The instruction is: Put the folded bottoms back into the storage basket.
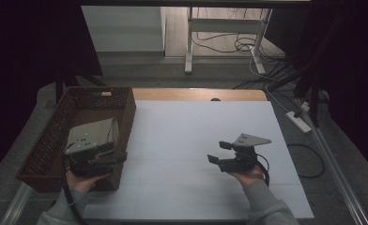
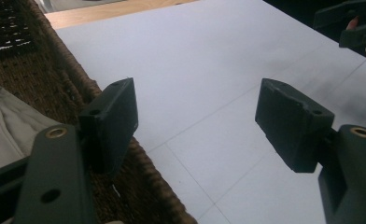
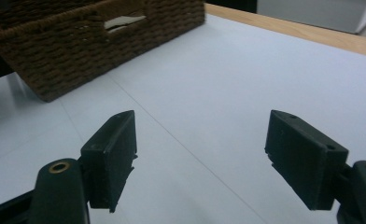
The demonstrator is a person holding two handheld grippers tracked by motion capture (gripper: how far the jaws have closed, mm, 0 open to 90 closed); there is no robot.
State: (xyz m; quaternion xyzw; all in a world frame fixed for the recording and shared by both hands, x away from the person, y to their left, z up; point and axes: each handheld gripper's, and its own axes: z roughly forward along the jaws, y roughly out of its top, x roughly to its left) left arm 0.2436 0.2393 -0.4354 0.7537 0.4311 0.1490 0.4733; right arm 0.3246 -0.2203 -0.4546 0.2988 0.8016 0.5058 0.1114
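Right now you hold a two-jaw gripper in each hand over a table covered with a pale sheet (image 1: 196,140). Your left gripper (image 1: 118,158) sits at about eight o'clock on the table, at the near right wall of a brown wicker basket (image 1: 50,140); its jaws stand wide apart with nothing between them. Your right gripper (image 1: 219,152) is at about four o'clock over bare sheet, also spread wide and empty, pointing toward the basket.

Inside the basket lies a folded piece of pale beige cloth (image 2: 3,130), just beside and to the nine o'clock side of your left gripper (its grey plate hides most of the cloth from above). In the right gripper view the cloth (image 3: 123,22) peeks through the handle slot in the basket's side wall.

Judging by its look, the cloth should be light, soft and floppy, not fragile or slippery. It will likely sag and unfold when lifted, so pinch a folded edge or a bunched thick part rather than a single layer. The basket itself looks stiff and light enough to shift if bumped.
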